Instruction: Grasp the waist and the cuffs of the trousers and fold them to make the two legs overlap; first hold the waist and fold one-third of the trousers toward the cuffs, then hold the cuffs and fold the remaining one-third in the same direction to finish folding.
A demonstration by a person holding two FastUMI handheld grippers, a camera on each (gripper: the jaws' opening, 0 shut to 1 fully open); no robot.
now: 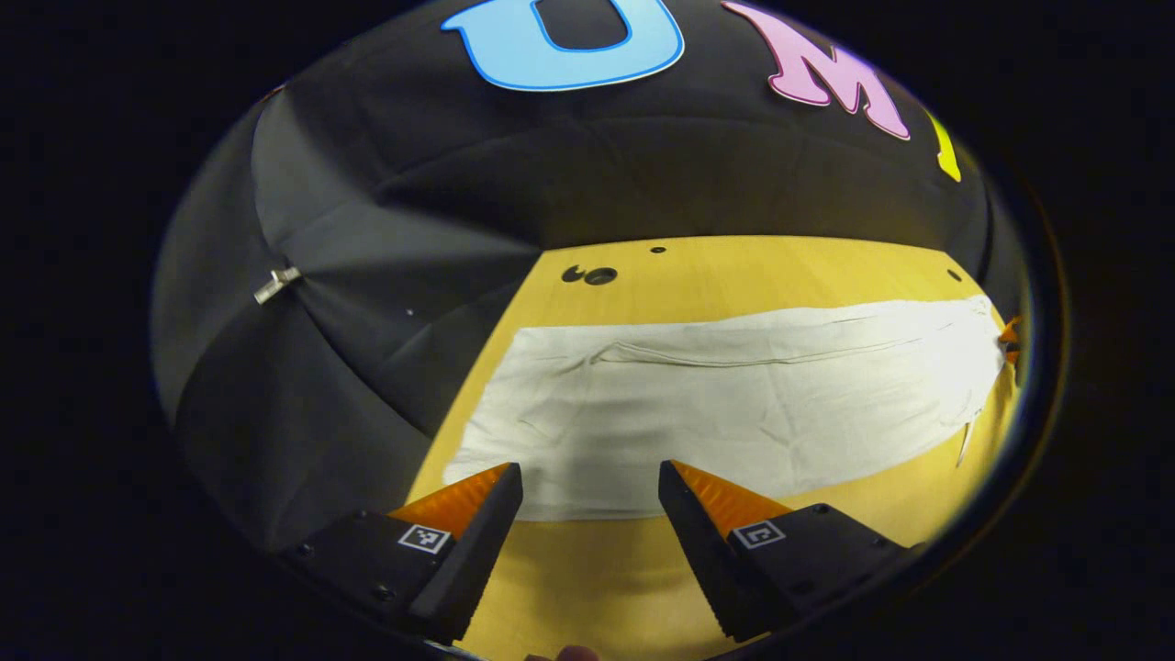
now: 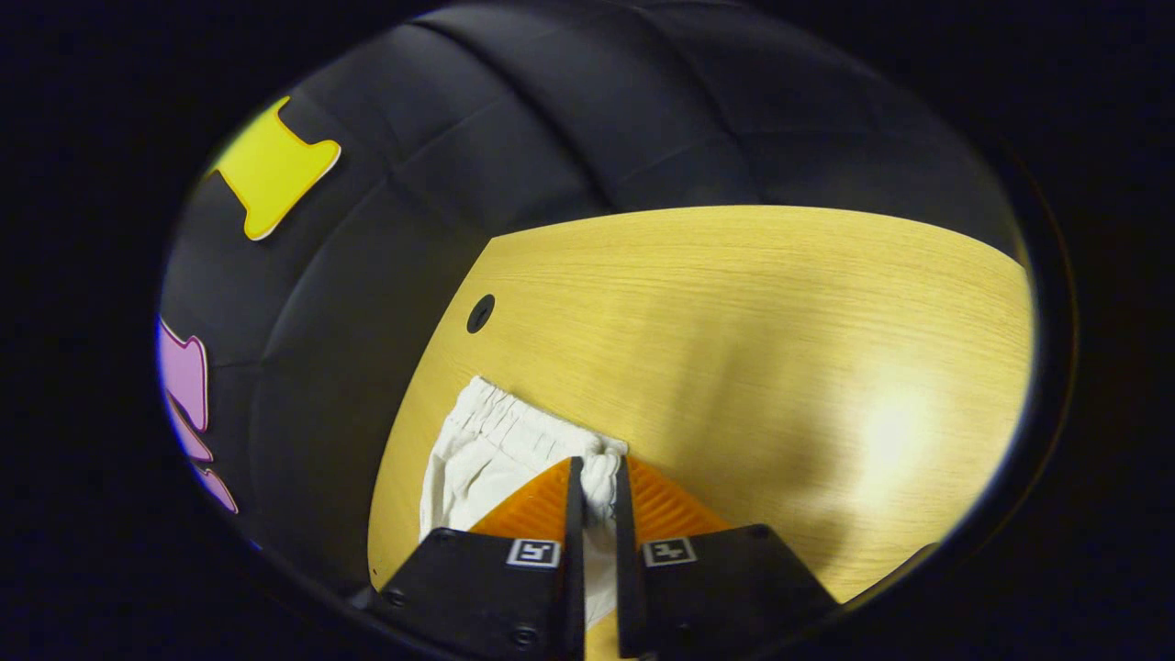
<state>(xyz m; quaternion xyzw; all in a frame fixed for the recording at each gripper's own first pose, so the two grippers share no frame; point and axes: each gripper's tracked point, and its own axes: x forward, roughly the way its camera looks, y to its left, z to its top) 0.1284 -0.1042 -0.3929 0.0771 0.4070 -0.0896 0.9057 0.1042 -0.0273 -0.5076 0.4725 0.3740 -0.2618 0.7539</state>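
In the left gripper view, pale trousers (image 1: 734,404) are laid flat across a yellow wooden tabletop (image 1: 826,266), stretching sideways just beyond the fingertips. The left gripper (image 1: 590,487) is held with its fingers spread wide, and the near edge of the cloth is seen between them, ungripped. In the right gripper view, the elastic waist (image 2: 514,431) is bunched ahead of the right gripper (image 2: 597,477), whose fingers are pressed close together, with a fold of the waist pinched between them.
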